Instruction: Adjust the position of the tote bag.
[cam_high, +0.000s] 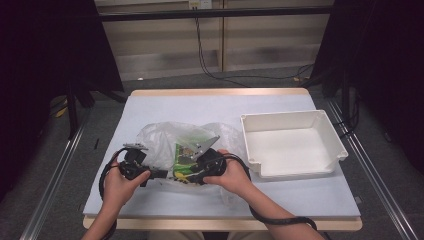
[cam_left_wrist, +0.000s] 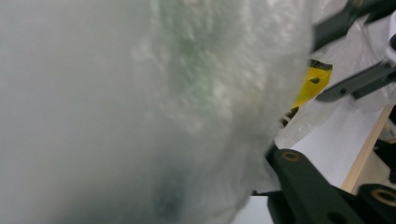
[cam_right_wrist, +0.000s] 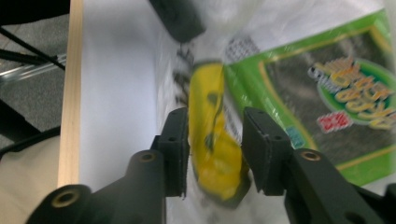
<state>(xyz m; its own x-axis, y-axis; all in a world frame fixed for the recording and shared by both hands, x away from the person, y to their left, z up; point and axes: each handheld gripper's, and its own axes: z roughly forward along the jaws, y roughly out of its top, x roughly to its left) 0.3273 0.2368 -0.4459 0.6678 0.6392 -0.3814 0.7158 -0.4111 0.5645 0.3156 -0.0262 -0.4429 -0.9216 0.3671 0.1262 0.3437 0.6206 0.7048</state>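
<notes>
- Between the right gripper (cam_right_wrist: 215, 154) fingers (cam_right_wrist: 261, 149), spread apart, sits a yellow packet (cam_right_wrist: 215, 158) inside the clear plastic bag (cam_high: 165, 135); no firm pinch shows.
- Left gripper (cam_high: 150, 175) grip: cannot tell, bag film pressed against its camera.
- Bag with green seaweed pack (cam_right_wrist: 336, 93) lies near the table (cam_high: 300, 195) front edge, left of the white bin (cam_high: 292, 142).

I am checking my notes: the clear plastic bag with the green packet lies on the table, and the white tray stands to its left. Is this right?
Not quite. In the high view the white tray stands to the right of the clear plastic bag, not its left. The green packet is inside the bag, on the table.
</notes>
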